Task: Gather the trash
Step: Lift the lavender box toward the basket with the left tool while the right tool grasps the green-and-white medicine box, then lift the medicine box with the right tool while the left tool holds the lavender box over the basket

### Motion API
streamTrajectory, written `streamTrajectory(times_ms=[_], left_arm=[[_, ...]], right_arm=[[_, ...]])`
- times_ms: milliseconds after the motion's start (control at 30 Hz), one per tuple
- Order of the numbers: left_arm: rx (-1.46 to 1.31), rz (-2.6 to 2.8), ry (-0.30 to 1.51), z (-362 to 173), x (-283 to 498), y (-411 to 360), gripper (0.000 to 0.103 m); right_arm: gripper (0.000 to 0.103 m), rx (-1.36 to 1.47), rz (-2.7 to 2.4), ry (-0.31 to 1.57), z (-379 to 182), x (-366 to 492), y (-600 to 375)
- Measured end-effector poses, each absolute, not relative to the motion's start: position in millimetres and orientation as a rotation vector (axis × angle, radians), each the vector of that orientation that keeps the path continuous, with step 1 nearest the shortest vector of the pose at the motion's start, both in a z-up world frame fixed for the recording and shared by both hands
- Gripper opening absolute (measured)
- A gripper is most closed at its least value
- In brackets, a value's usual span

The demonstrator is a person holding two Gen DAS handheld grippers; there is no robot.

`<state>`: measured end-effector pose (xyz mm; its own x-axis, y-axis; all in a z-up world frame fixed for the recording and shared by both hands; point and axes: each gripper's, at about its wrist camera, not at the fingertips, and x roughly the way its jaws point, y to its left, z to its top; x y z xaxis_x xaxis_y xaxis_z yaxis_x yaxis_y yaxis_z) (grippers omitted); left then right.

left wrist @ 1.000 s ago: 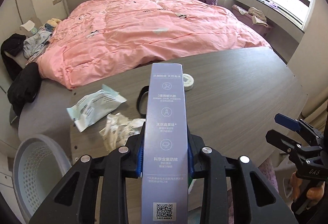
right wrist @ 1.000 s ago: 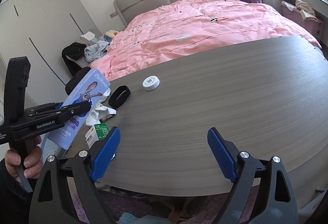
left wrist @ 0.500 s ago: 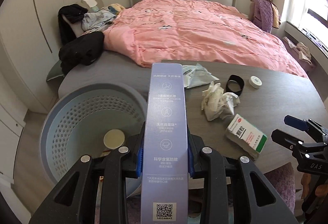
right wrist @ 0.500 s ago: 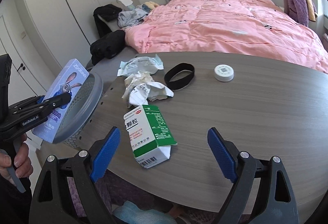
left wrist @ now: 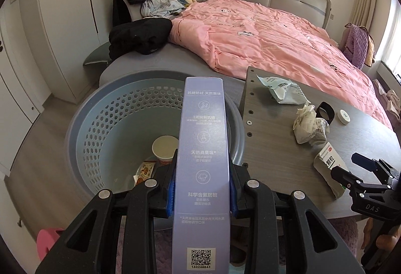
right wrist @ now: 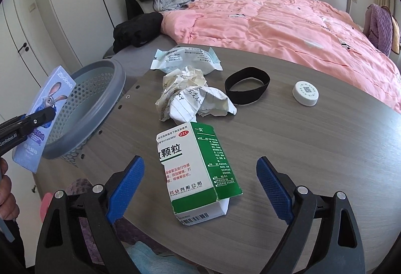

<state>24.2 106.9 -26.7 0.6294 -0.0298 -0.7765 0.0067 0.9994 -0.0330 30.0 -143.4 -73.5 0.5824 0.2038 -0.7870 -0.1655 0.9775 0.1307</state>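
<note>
My left gripper [left wrist: 202, 188] is shut on a long pale purple toothpaste box [left wrist: 202, 148], held over the grey perforated trash basket [left wrist: 100, 113], which holds a paper cup [left wrist: 164, 148] and a snack wrapper [left wrist: 144, 170]. In the right wrist view the same box [right wrist: 42, 118] hangs beside the basket [right wrist: 100, 103]. My right gripper [right wrist: 199, 186] is open, its blue pads either side of a green and white medicine box [right wrist: 198, 171] lying on the table. Beyond it lie crumpled paper [right wrist: 193, 98] and a pale blue plastic wrapper [right wrist: 186, 59].
A black band [right wrist: 246, 88] and a white round cap [right wrist: 305, 93] lie on the grey wooden table [right wrist: 313, 148]. A bed with a pink quilt [right wrist: 288, 20] stands behind the table. Dark clothes [left wrist: 140, 34] are piled at the bed's left, with wardrobes along the wall.
Both grippers have swung left. The toothpaste box moved from above the table to above the basket. The medicine box came into place between my right gripper's open fingers.
</note>
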Motion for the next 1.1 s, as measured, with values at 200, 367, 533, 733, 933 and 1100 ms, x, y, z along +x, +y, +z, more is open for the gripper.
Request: streamTrajectory(times_ms=[200,367,533,733,933,1100], left_arm=[[-0.043,-0.007,0.887,-28.6,22.3,111.4,0.031],[-0.044,-0.007,0.897,-31.1,23.2,110.7,0.031],[-0.051,-0.008,0.900,-31.0,21.8,109.4,0.031],[-0.048,-0.011,0.896,-30.2,19.9,106.7,0.031],[-0.050,-0.023,0.883,-28.6,19.2,107.5,0.031],[-0.068,-0.009,0.884,-30.9,23.7,119.5,0.031]], right_arm=[[0.089,-0.002,0.215,0.940,-81.0,34.3,-135.5],[0.079,-0.022,0.221,0.950,-86.2,35.7,-129.8],[0.054,-0.030,0.228,0.947,-88.3,34.9,-127.3],[0.048,0.034,0.230,0.939,-82.8,23.3,-136.6],[0.037,0.075,0.212,0.908,-64.2,9.7,-145.1],[0.032,0.056,0.210,0.887,-53.4,13.0,-139.1]])
